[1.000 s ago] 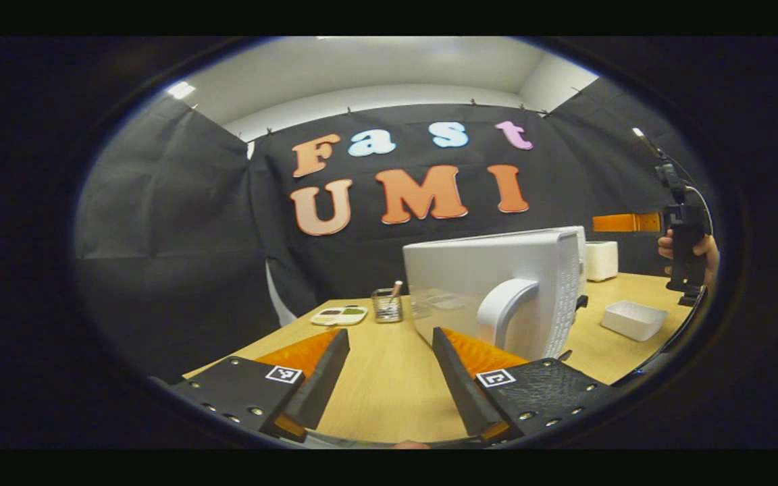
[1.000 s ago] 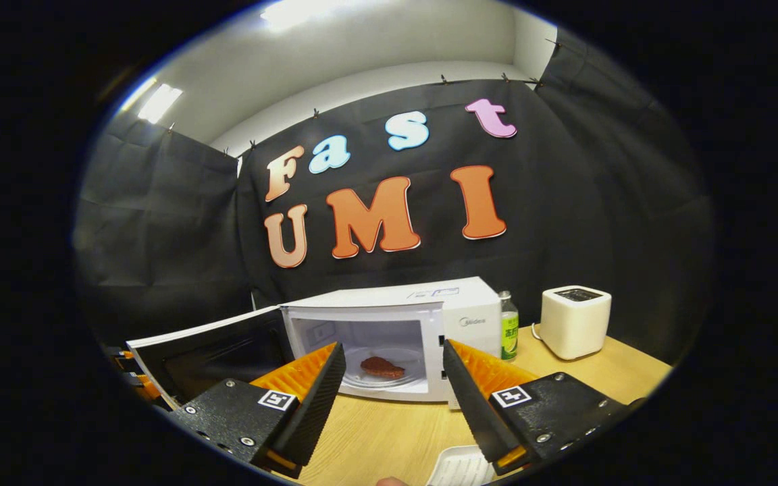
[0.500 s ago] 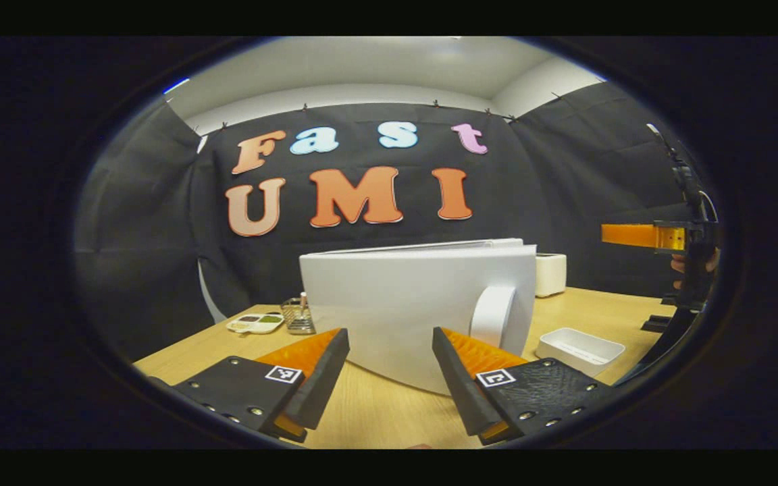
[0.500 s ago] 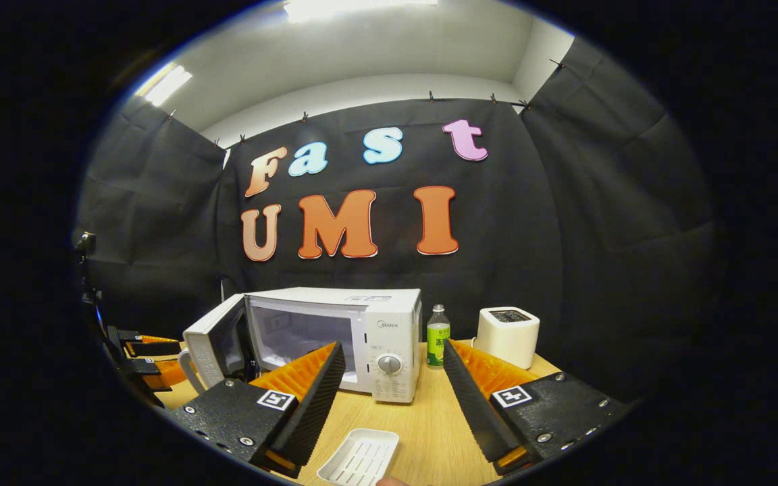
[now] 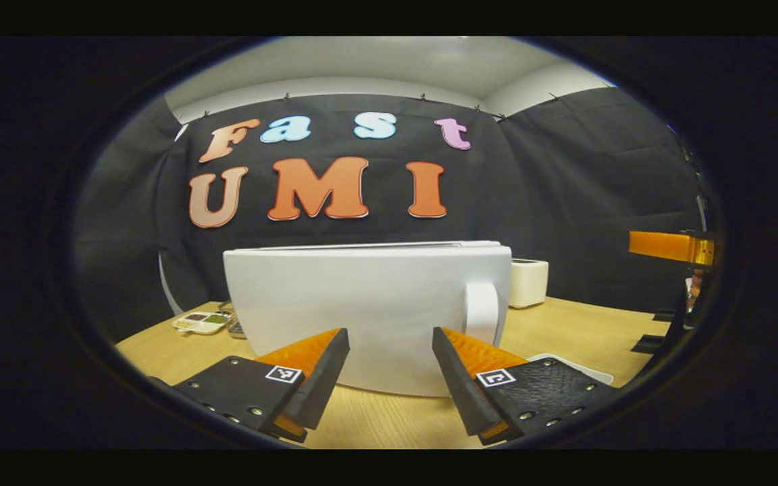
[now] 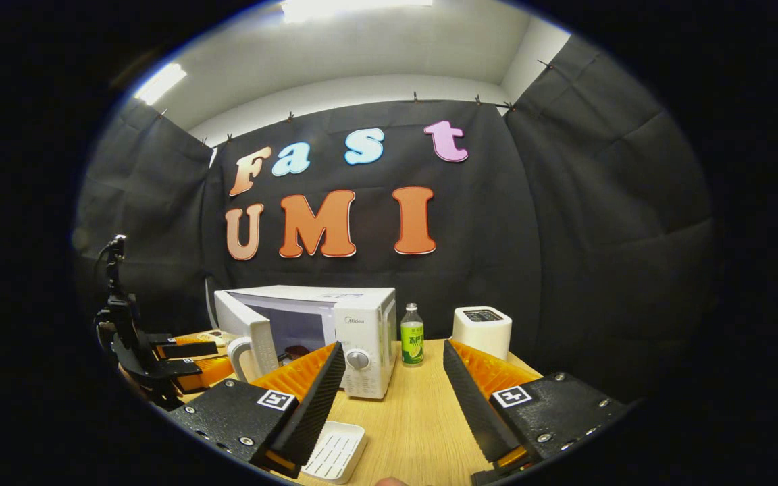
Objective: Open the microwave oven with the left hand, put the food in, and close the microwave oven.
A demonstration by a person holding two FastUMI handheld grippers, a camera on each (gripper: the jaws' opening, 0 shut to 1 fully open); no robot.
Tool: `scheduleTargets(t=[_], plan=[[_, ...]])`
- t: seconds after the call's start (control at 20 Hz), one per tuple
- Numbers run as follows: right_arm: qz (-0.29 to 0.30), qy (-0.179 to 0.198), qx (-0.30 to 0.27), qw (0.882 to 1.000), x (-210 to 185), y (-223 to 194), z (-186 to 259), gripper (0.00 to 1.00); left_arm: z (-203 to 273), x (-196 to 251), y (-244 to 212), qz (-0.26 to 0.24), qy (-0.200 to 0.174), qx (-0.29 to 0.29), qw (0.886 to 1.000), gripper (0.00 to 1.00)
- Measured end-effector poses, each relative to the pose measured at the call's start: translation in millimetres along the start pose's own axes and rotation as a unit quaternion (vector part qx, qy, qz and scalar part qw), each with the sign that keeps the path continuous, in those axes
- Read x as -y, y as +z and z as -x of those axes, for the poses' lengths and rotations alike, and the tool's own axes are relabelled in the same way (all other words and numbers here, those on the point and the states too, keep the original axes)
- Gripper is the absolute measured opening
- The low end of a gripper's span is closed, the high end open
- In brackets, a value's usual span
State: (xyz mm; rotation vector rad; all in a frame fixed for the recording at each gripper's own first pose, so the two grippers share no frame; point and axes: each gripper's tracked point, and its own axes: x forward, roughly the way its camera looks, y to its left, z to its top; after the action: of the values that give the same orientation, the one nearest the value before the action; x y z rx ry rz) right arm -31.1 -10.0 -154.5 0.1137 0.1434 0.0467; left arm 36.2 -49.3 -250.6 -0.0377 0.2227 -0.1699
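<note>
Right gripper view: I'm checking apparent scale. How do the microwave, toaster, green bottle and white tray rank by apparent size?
1. microwave, clearly largest.
2. toaster and white tray look alike; the tray lies nearer the camera and partly hidden, so unranked.
3. green bottle, smallest.

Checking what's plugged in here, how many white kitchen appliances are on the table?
2: the microwave, door partly open, mid-table, and a small white toaster to its right, beyond the green-labelled bottle. Others may be hidden.

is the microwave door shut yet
Not yet: the microwave door stands ajar, angled out from the microwave, with a gap showing the cavity.
</note>
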Motion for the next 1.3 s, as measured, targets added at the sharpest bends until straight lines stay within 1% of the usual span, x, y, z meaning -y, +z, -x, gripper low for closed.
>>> scheduleTargets(t=[0.3, 0.5, 0.65, 0.75, 0.85, 0.9, 0.95, 1.0, 1.05, 1.15, 1.2, 1.3], plan=[[-0.002, -0.012, -0.016, 1.0, 14, -13, -10, 0.91, -40, 14, -17, 0.028, -0.01, -0.018, 0.999, 0.78], [-0.002, -0.015, -0.027, 1.0, 16, -20, -19, 0.91, -67, 21, -21, 0.019, -0.01, -0.021, 1.0, 0.78], [0.003, -0.014, -0.031, 0.999, 15, -23, -22, 0.91, -86, 26, -21, 0.022, -0.01, -0.023, 0.999, 0.78], [0.008, -0.011, -0.031, 0.999, 14, -24, -24, 0.91, -97, 29, -23, 0.02, -0.012, -0.025, 0.999, 0.74], [0.011, -0.012, -0.034, 0.999, 16, -28, -27, 0.91, -107, 35, -27, 0.017, -0.013, -0.027, 0.999, 0.68], [0.012, -0.014, -0.037, 0.999, 17, -29, -28, 0.91, -111, 42, -29, 0.018, -0.02, -0.031, 0.999, 0.57], [0.011, -0.016, -0.04, 0.999, 20, -32, -29, 0.91, -116, 46, -31, 0.019, -0.022, -0.033, 0.999, 0.52], [0.011, -0.016, -0.042, 0.999, 21, -33, -30, 0.91, -117, 47, -31, 0.018, -0.019, -0.033, 0.999, 0.37], [0.01, -0.018, -0.044, 0.999, 23, -35, -30, 0.91, -122, 50, -28, 0.021, -0.025, -0.027, 0.999, 0.3], [0.006, -0.021, -0.047, 0.999, 27, -38, -32, 0.91, -129, 51, -31, 0.028, -0.023, -0.032, 0.999, 0.19], [0.005, -0.022, -0.048, 0.999, 28, -40, -33, 0.91, -134, 51, -32, 0.034, -0.021, -0.034, 0.999, 0.12], [0.006, -0.026, -0.049, 0.998, 32, -42, -34, 0.91, -139, 52, -33, 0.043, -0.016, -0.037, 0.998, 0.1]])
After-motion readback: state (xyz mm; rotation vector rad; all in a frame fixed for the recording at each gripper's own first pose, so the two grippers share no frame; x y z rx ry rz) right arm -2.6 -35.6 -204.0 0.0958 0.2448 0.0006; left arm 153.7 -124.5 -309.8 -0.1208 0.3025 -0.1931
